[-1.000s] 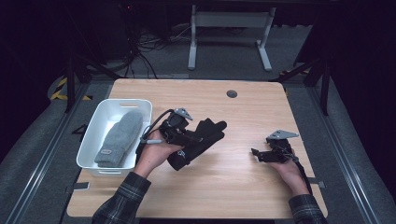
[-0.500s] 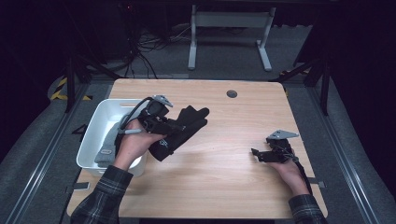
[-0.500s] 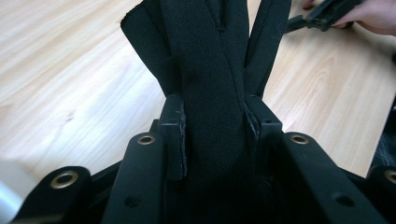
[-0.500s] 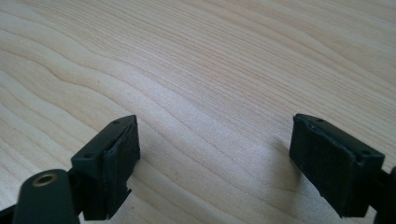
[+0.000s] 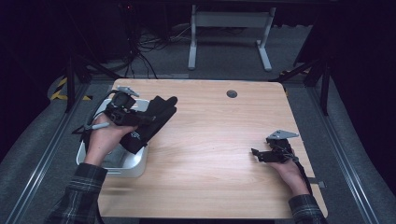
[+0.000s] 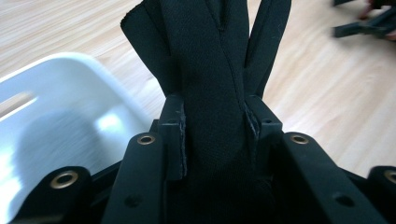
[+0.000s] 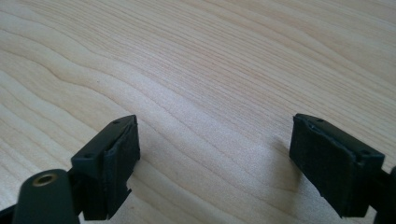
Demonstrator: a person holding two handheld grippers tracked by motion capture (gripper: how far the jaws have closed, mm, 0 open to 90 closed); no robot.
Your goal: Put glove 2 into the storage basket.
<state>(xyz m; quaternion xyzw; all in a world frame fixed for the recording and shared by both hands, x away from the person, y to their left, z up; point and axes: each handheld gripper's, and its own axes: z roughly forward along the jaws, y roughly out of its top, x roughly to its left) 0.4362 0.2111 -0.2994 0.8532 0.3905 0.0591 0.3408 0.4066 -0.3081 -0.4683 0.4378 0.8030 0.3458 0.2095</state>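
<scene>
A: What is gripped between the black jaws of the left gripper [image 6: 212,135]?
B: A black fabric glove [image 6: 212,60] is clamped there, its fingers fanned upward.

A: Below it?
B: A white plastic bin [image 6: 70,116] is seen at left, blurred; a light wooden tabletop [image 6: 327,84] at right.

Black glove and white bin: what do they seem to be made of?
The black glove looks like matte woven or knit fabric: fine weave, stitched seams, limp folds, no shine. The white bin looks like smooth moulded plastic: rounded rim, glossy highlights on its inner wall. The table shows pale wood grain, though it could be laminate.
</scene>
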